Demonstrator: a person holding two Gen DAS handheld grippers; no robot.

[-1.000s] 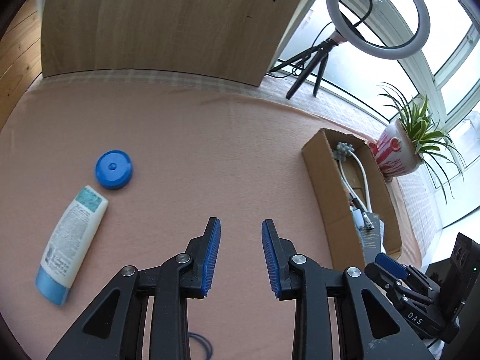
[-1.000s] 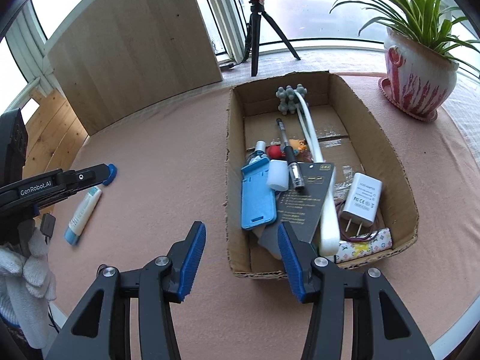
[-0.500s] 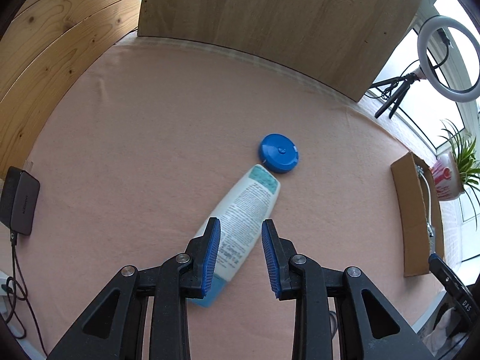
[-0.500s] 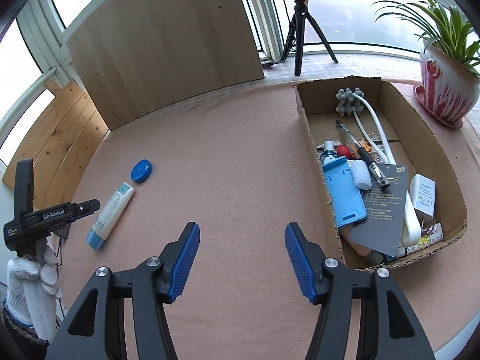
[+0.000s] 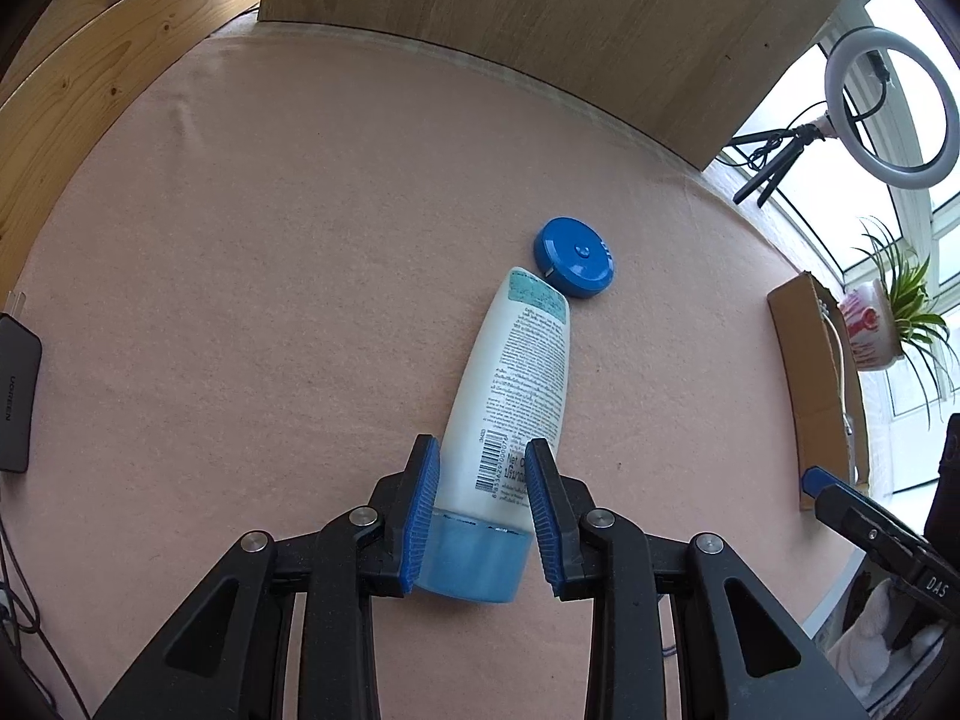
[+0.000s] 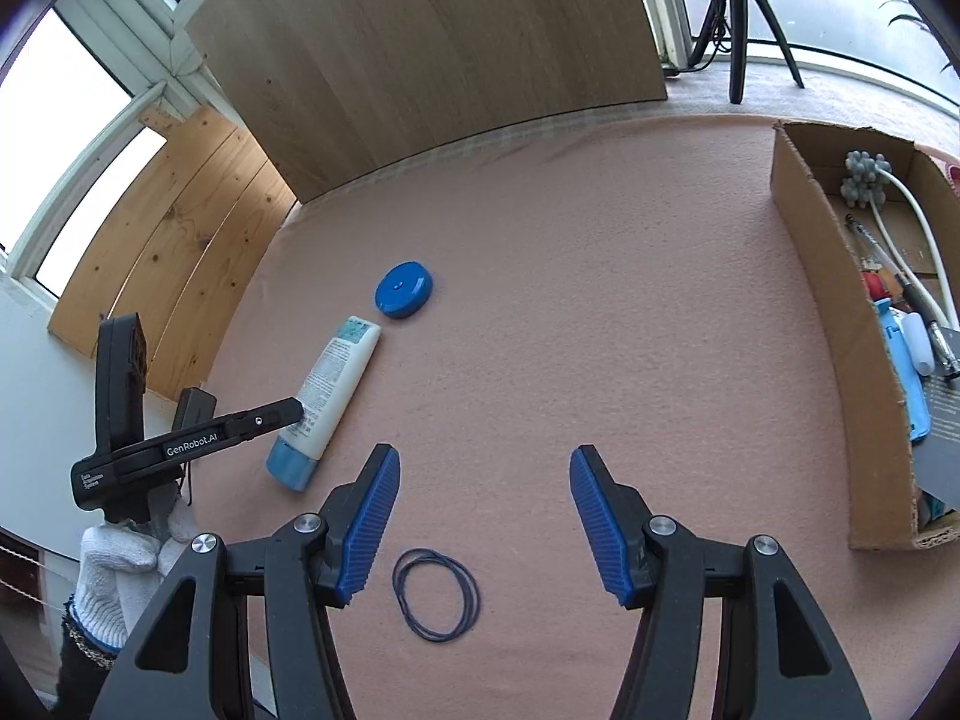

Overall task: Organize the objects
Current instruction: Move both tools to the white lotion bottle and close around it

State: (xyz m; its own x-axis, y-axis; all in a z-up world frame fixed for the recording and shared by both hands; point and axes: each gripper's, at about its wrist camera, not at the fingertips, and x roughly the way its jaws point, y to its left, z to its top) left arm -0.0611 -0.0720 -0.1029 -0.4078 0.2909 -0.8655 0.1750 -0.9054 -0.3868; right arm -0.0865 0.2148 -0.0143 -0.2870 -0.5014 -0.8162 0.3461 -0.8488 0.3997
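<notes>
A white tube with a light-blue cap [image 5: 516,384] lies on the pink felt, cap end toward me. My left gripper [image 5: 482,447] straddles its lower end. Its blue pads stand on either side without visibly squeezing, at the same gap as before. From the right wrist view that left gripper [image 6: 264,423] hovers just over the tube [image 6: 333,378]. A round blue disc [image 5: 575,256] sits at the tube's far end. My right gripper [image 6: 483,453] is open over bare felt with nothing between its fingers. A dark elastic loop [image 6: 436,594] lies below it.
A cardboard box [image 6: 840,324] with several items stands at the right. A wooden board [image 5: 540,18] closes the back. A black device [image 5: 15,384] lies at the left edge. A ring light on a tripod [image 5: 888,78] and a potted plant [image 5: 870,330] stand at the far right. A white-gloved hand [image 6: 120,552] holds the left gripper.
My left gripper swung left and came down until its fingers straddle the tube's cap end. My right gripper moved left, away from the box, and its jaws widened.
</notes>
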